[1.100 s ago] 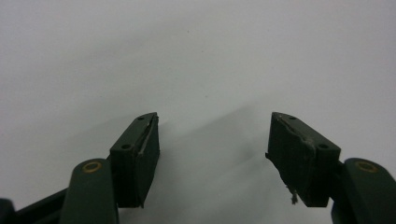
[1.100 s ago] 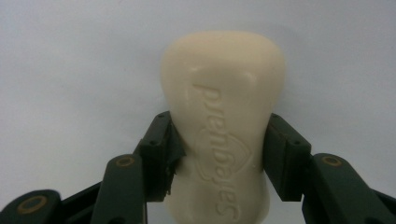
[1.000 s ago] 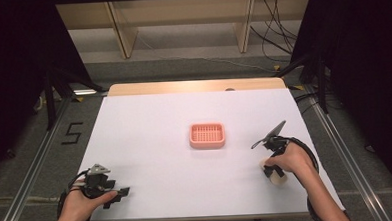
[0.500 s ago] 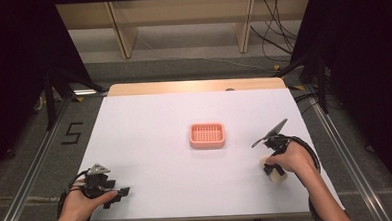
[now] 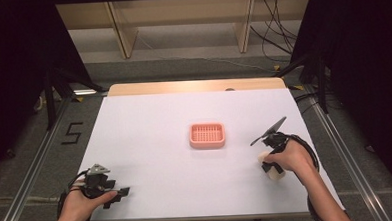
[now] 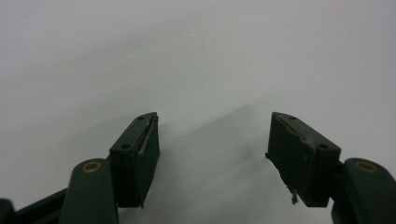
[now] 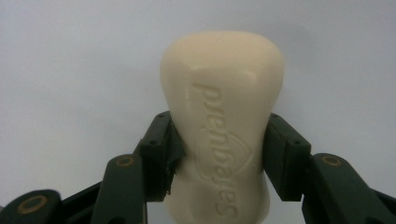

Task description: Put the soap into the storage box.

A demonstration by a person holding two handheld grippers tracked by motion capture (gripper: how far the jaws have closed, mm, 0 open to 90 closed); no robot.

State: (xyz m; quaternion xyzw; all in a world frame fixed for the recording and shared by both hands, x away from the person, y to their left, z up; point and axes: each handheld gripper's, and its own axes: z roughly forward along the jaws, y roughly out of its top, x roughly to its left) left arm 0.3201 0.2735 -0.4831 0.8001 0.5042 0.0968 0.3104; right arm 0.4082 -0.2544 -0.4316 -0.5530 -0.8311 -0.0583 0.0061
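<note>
Soap: cream bar [image 7: 223, 126] (raised lettering), pinched at its waist, at 4 o'clock on the table [image 5: 149, 122].
Right gripper [image 7: 219, 154]: jaws pressed on the bar.
Left gripper [image 6: 212, 154]: jaws spread, at 8 o'clock.
Dish: pink tray [image 5: 207, 135], mid-table.

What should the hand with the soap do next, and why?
Probably lift and carry the soap bar toward the pink dish. The right gripper already clamps it, the dish sits empty mid-table, and the left gripper is open and idle.
</note>
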